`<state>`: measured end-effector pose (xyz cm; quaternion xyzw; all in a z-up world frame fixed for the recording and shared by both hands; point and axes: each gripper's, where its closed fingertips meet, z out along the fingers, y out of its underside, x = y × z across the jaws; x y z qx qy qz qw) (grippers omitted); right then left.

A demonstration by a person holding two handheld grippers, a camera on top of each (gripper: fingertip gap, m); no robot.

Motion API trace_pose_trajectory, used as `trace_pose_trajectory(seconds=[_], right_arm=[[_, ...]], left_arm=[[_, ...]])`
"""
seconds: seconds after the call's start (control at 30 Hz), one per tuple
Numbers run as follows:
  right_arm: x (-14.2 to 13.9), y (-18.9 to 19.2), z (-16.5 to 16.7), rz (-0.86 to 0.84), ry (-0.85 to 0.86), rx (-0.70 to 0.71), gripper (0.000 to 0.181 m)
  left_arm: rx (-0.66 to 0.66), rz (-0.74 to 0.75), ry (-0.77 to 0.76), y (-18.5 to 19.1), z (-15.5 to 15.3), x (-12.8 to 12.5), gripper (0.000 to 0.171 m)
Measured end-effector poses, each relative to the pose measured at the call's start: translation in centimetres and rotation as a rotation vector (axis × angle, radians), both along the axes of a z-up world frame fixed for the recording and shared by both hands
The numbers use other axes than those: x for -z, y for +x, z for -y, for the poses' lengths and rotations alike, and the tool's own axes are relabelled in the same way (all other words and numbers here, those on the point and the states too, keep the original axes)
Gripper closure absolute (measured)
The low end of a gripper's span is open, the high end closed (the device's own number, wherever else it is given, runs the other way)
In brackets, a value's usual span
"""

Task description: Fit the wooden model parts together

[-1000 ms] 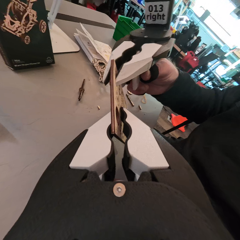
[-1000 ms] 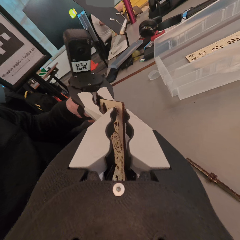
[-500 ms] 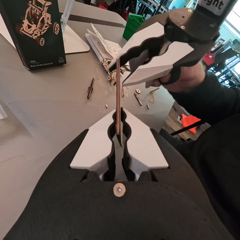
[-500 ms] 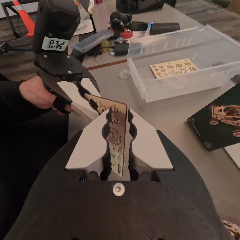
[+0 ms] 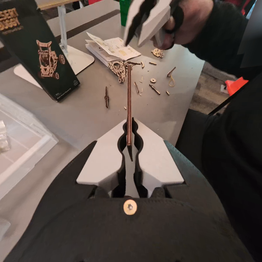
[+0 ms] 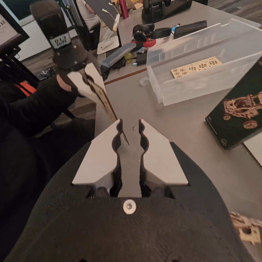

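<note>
left fingers [image 5: 129, 124] clamping wooden sheet [image 5: 129, 99] edge-on, pointing away | right fingers [image 6: 129, 123] spreading empty, just beside sheet's end

Box [image 5: 42, 56] left of booklet [image 5: 113, 49], wooden bits [image 5: 154, 87] right, on table [image 5: 85, 113]

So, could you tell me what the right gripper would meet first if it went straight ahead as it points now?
Probably the bare grey table. The right gripper is open and angled down at it, near a tiny wood chip. Depth is unclear.
</note>
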<state>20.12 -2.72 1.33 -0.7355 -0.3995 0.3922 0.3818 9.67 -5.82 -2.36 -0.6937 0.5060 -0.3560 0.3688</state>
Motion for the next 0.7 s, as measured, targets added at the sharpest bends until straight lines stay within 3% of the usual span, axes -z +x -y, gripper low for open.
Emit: trace_pose_trajectory(seconds=[0.17, 0.3, 0.37, 0.43, 0.5, 0.6, 0.7], right_arm=[[2.0, 3.8, 1.6, 0.157, 0.032, 0.050, 0.161], [3.8, 6.3, 3.8, 0.226, 0.010, 0.069, 0.160], [4.4, 7.7, 4.7, 0.241, -0.004, 0.089, 0.162], [4.6, 9.1, 5.6, 0.241, -0.009, 0.118, 0.162], [5.1, 10.9, 6.4, 0.257, -0.020, 0.161, 0.160], [5.8, 14.4, 7.6, 0.297, -0.032, 0.256, 0.155], [6.2, 17.7, 9.3, 0.304, -0.043, 0.343, 0.155]], left_arm=[[-0.193, 0.118, -0.219, -5.6, -3.0, -0.1, 0.171], [-0.300, 0.253, -0.458, -9.8, -4.8, 1.4, 0.171], [-0.318, 0.192, -0.545, -11.6, -4.8, 3.7, 0.171], [-0.416, 0.140, -0.570, -13.5, -6.1, 5.7, 0.169], [-0.423, 0.119, -0.578, -13.7, -6.5, 6.3, 0.167], [-0.502, 0.003, -0.548, -14.6, -7.8, 8.8, 0.148], [-0.548, -0.064, -0.559, -15.0, -8.0, 10.4, 0.140]])
